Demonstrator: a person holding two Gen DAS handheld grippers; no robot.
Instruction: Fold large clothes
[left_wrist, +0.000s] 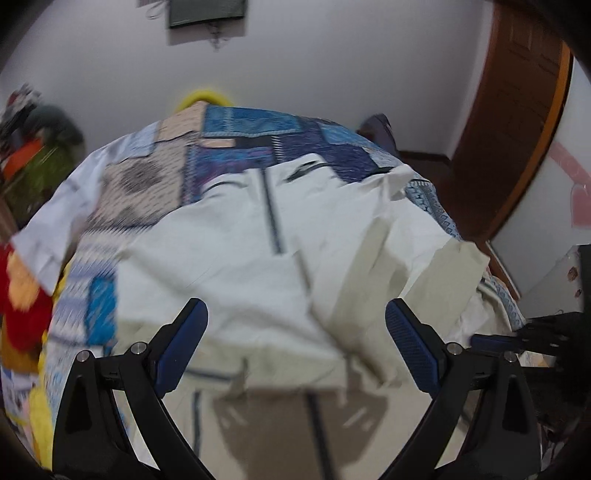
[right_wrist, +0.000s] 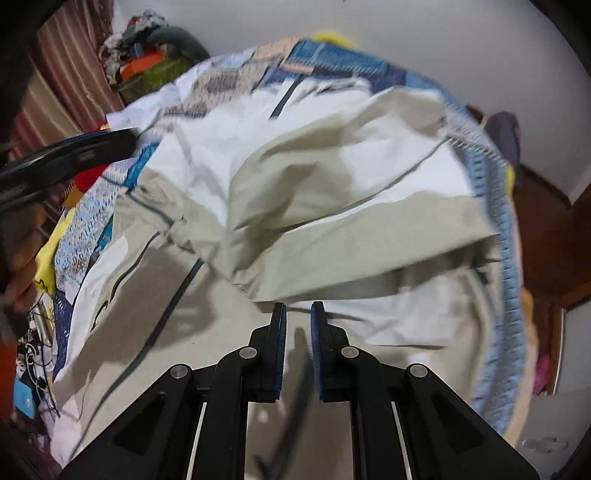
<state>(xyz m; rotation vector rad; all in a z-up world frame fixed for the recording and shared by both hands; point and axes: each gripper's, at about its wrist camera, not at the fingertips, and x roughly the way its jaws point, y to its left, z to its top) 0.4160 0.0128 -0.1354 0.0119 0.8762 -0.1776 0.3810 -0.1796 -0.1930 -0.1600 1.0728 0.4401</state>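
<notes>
Nearest the right wrist camera, the right gripper (right_wrist: 298, 308) has its blue-padded jaws drawn nearly together, with only a narrow gap; whether cloth is pinched between them cannot be told. The left gripper (left_wrist: 296, 314) stands with its jaws spread wide and nothing between them, just above the near hem. Beneath both lies the large cream-white garment with thin dark piping (left_wrist: 236, 254), partly folded, a beige flap (right_wrist: 332, 206) doubled over its middle. It rests on a blue, white and tan patchwork bedspread (left_wrist: 240, 129). Farther off stand a pile of coloured clothes (left_wrist: 33, 155), a brown wooden door (left_wrist: 517, 110) and the white wall (left_wrist: 332, 66).
</notes>
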